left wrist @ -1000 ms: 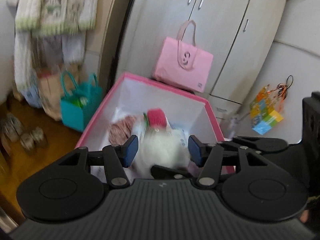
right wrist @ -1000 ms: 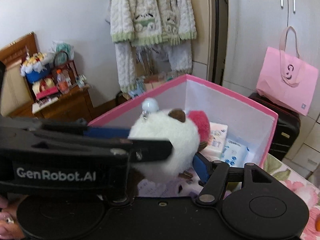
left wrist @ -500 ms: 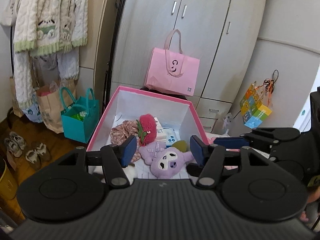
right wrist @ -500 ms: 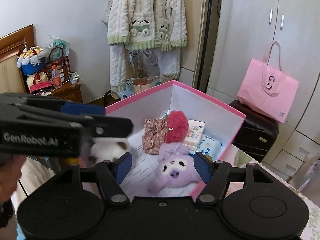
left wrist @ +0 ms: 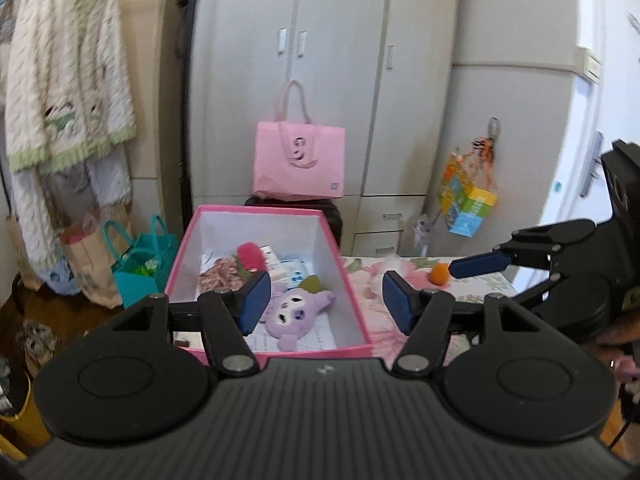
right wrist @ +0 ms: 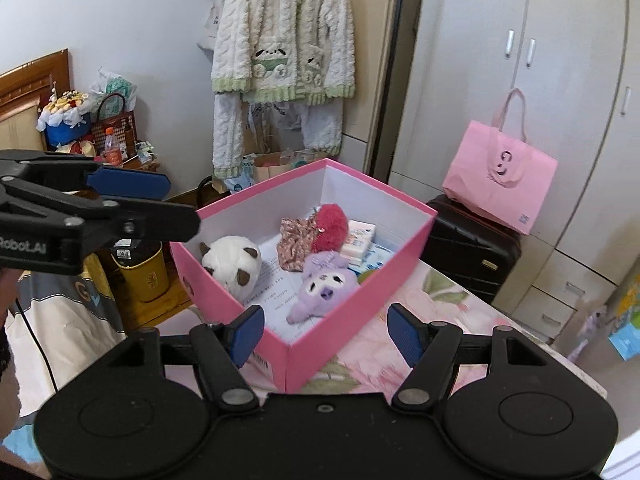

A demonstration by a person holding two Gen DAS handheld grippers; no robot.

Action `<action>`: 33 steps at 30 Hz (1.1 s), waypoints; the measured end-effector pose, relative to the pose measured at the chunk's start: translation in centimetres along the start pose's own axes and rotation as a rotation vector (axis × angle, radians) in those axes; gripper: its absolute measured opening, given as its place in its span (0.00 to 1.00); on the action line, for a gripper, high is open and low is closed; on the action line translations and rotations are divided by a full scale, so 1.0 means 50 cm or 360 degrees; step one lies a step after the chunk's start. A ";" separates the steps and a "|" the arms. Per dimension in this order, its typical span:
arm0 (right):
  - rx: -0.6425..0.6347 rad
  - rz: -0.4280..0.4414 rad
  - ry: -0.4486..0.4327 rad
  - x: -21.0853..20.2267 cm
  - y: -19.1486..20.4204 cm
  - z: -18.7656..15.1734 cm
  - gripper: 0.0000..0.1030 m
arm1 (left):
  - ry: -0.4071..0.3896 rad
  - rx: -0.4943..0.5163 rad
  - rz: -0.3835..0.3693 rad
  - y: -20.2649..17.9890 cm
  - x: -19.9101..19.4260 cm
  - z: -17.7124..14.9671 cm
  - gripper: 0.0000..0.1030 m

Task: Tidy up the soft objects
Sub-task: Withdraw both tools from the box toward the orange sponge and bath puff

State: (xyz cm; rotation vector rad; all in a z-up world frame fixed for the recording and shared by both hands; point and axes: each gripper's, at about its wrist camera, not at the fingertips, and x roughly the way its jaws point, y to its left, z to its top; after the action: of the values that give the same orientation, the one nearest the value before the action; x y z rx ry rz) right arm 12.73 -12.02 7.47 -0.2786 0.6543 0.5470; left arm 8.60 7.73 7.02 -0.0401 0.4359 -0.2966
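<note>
Pink storage box (right wrist: pixel 352 280): on the floral tabletop; holds a white panda plush (right wrist: pixel 232 262) at its left end, a purple plush (right wrist: pixel 324 286) at centre lying lengthwise along the box, and a red strawberry plush (right wrist: pixel 330 226) behind.

Left gripper (left wrist: pixel 324 300): jaws opening, nothing between them.

Right gripper (right wrist: pixel 324 334): released, empty.

Small orange ball (left wrist: pixel 440 273): right of the box, loose on the cloth, just beside the right gripper's blue fingertip (left wrist: pixel 480 266); right hand judged nearer.
</note>
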 end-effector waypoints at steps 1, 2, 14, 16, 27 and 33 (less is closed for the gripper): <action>0.0013 -0.0008 -0.0002 -0.014 -0.006 -0.009 0.71 | 0.0004 0.0013 -0.0014 -0.008 -0.004 -0.001 0.59; 0.0029 -0.0008 -0.0001 -0.026 -0.014 -0.016 0.71 | 0.0012 0.0028 -0.0035 -0.018 -0.008 0.000 0.60; 0.0292 -0.0127 -0.0015 -0.129 -0.147 -0.137 0.77 | 0.0105 0.0211 -0.0233 -0.157 0.037 -0.018 0.61; 0.0357 -0.0136 -0.0029 -0.136 -0.177 -0.156 0.77 | 0.0118 0.0220 -0.0244 -0.183 0.066 -0.022 0.62; 0.0457 -0.0214 -0.0248 -0.117 -0.318 -0.215 0.79 | 0.0103 0.0250 -0.0155 -0.276 0.248 -0.043 0.76; 0.0357 -0.0376 -0.0365 -0.049 -0.373 -0.225 0.79 | 0.0054 0.0155 -0.0109 -0.279 0.351 -0.046 0.80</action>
State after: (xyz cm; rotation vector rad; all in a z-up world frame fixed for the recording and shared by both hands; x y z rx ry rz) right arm 15.98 -32.98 1.88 -0.0779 0.4472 0.2701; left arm 18.94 -10.68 -0.86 0.0451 0.4540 -0.3862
